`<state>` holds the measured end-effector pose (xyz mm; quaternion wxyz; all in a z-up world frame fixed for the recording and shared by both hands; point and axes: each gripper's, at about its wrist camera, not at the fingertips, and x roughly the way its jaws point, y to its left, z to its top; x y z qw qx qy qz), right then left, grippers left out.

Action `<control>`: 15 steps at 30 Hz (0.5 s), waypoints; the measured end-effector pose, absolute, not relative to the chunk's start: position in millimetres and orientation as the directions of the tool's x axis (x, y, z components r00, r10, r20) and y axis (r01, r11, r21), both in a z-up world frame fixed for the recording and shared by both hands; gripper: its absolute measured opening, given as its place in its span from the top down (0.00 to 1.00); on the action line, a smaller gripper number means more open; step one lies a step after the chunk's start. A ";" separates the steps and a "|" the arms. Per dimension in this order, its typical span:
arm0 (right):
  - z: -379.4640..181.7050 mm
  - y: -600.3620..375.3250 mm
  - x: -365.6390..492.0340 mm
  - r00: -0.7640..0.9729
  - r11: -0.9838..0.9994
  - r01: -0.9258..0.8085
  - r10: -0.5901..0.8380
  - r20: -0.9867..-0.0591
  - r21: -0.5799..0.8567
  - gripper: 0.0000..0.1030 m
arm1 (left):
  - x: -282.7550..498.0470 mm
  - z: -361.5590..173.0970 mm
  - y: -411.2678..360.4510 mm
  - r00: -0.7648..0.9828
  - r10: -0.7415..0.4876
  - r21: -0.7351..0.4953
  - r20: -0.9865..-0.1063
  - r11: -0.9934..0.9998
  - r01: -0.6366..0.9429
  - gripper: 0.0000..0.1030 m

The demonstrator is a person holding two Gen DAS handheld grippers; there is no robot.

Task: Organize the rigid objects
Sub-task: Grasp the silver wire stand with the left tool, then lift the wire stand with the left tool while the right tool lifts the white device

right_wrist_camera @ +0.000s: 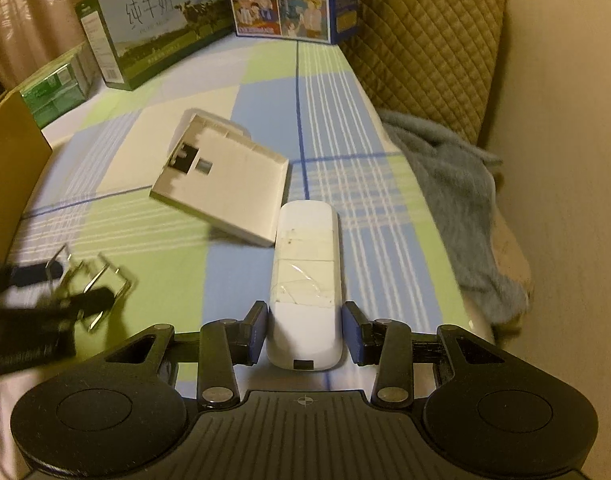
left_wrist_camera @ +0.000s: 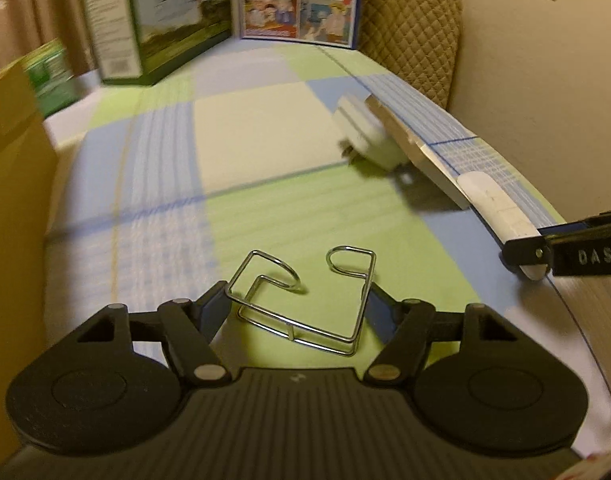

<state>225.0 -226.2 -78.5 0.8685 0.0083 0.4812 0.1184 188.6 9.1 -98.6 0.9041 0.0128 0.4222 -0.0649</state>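
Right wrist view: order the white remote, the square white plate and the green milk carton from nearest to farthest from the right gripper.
1. White remote, between the right gripper fingers.
2. Square white plate, just beyond, left.
3. Green milk carton, far back left.

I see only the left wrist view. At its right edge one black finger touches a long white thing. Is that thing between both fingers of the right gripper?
Observer: Yes. The right wrist view shows the white device between both pads of the right gripper, gripped near its rear end.
Operator: I see the square white panel only from its edge. What is on its face?
Observer: The white panel shows a raised rim and a dark rectangular cut-out near its far corner.
Operator: Is anything past the table's right edge?
Observer: A blue towel lies crumpled there, below a quilted cushion.
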 end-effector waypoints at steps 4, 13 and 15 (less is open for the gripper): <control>-74.5 -215.9 206.8 0.487 0.971 -0.203 0.211 -0.848 0.125 0.64 | 163.5 -95.9 19.0 0.630 -0.099 -0.049 -0.770 0.994 0.096 0.33; -75.3 -203.2 197.7 0.509 0.966 -0.238 0.211 -0.834 0.099 0.52 | 145.4 -87.4 29.5 0.646 -0.140 -0.041 -0.750 0.985 0.166 0.21; -78.1 -198.6 200.4 0.513 0.963 -0.256 0.211 -0.832 0.087 0.50 | 146.3 -87.3 30.1 0.656 -0.147 -0.030 -0.740 0.982 0.186 0.20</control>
